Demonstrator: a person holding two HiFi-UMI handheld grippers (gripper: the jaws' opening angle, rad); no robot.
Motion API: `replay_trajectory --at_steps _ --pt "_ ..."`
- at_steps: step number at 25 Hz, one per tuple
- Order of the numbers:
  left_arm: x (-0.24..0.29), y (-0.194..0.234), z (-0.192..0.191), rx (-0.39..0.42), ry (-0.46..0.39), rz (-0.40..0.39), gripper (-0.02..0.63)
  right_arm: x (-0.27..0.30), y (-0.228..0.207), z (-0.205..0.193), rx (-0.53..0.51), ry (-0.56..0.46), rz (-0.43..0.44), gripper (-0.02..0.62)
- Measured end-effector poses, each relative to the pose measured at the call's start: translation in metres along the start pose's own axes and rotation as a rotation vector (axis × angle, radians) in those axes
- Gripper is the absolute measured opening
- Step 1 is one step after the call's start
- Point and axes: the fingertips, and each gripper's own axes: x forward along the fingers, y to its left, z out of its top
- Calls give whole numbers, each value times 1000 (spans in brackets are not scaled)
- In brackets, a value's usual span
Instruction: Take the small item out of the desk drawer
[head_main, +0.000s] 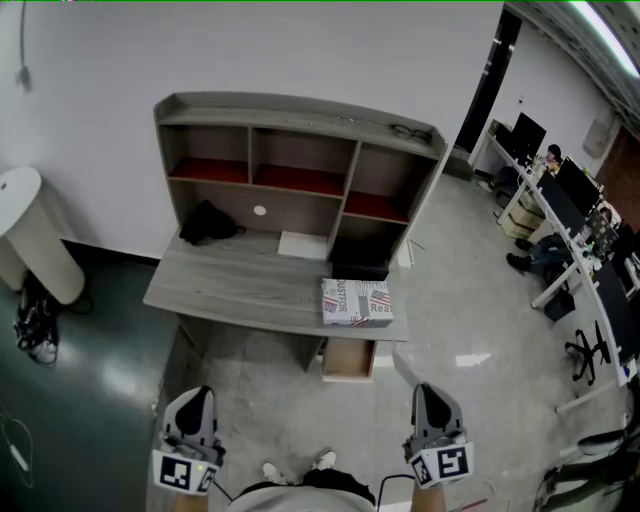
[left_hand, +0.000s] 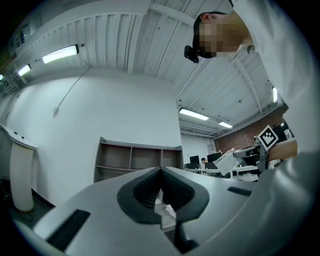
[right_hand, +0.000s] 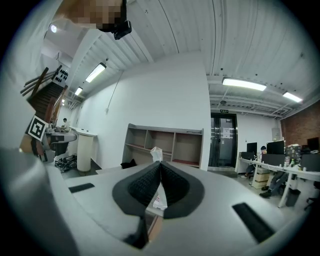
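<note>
Small white crumpled item (right_hand: 156, 152) sits pinched between the closed jaws of the right gripper (right_hand: 160, 165), poking above their tips. The left gripper (left_hand: 161, 171) is closed and empty. The open light-wood drawer (head_main: 349, 360) lies well ahead of both.

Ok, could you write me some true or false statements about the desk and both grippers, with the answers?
1. The drawer under the desk stands partly open. True.
2. The left gripper touches the drawer. False: it is well short of the desk.
3. A printed box sits at the desk's front right corner. True.
4. The right gripper is wide open. False: its jaws are shut, with nothing between them.
</note>
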Motion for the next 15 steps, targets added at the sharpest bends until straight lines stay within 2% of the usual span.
replay_trajectory --at_steps 9,15 --pt "-10 -3 -11 -25 25 -9 17 -12 11 -8 0 14 -1 25" --pt "-11 -2 -6 -25 15 -9 17 -16 14 -6 -1 12 -5 25"
